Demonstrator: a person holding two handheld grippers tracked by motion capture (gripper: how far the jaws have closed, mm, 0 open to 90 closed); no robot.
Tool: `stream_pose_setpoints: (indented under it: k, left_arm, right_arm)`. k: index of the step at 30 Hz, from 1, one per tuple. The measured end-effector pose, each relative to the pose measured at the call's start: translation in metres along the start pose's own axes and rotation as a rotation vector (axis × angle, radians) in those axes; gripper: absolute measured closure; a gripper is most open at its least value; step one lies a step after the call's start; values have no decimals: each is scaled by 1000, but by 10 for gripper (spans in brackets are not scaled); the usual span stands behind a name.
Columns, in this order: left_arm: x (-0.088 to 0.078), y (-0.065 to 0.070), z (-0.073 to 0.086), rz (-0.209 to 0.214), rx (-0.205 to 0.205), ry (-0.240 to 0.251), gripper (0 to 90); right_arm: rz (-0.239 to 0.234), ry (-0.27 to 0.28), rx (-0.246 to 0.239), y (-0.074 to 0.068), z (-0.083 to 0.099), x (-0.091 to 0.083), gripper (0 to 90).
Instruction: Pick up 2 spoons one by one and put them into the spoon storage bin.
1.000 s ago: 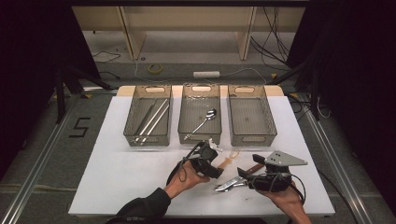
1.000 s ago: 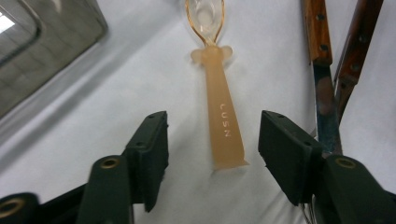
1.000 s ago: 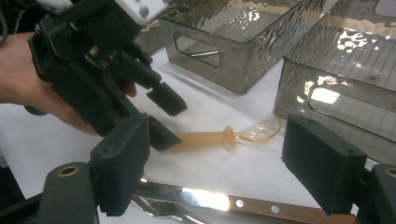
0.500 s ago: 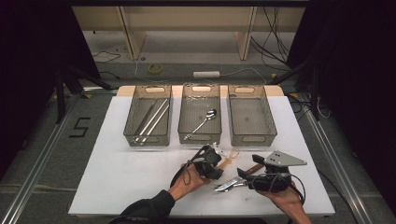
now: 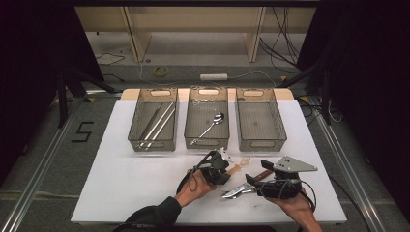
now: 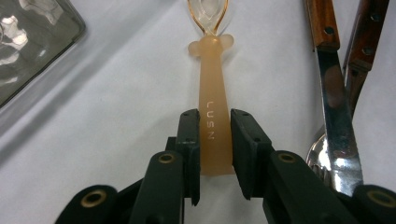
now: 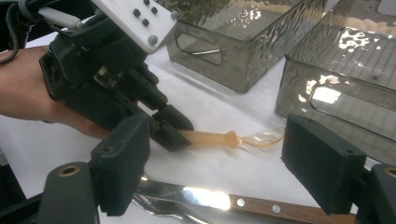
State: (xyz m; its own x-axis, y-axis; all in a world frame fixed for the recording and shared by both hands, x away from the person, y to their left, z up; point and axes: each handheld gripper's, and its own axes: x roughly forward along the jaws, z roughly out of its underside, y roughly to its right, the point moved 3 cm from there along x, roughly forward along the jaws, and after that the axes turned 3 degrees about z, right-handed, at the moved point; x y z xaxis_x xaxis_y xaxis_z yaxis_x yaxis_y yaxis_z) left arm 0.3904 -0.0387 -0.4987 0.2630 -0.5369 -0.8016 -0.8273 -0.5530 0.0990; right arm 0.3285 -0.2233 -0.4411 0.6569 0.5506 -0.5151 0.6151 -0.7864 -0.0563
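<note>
My right gripper [image 7: 224, 182] stands with its two black jaws wide apart at the bottom of the frame, over a wood-handled knife [image 7: 233, 201] on the white table [image 7: 205, 116]. At upper left my left gripper [image 7: 170, 128] has just been closing on the handle of an orange spoon [image 7: 210, 138], which lies between its jaws mid-frame. Two grey bins [image 7: 243, 42] fill the upper right.

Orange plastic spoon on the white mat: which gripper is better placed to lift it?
Left. The left gripper has just been closing around the orange plastic spoon; the right gripper stands open above the wood-handled knife.
</note>
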Motion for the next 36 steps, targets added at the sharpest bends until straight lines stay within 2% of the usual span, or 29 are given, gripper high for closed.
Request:
stream_pose_setpoints:
  k: [4,9,18,24,29,36]
  left_arm:
    - [-6,-1,-2,8,13,7,739]
    - [-23,-5,-10,12,30,42,739]
    - [-55,-19,-22,4,10,127,738]
    - [-69,-25,-27,1,-11,170,738]
    - [-78,-32,-32,-15,-11,198,738]
    - [-91,-51,-38,-41,-45,242,737]
  right_arm:
    - [-1,3,-1,0,0,0,245]
    - [-2,3,1,0,0,0,244]
    - [-1,3,1,1,0,0,244]
    - [0,2,2,1,0,0,244]
    - [0,-2,2,1,0,0,244]
    - [0,-1,6,1,0,0,244]
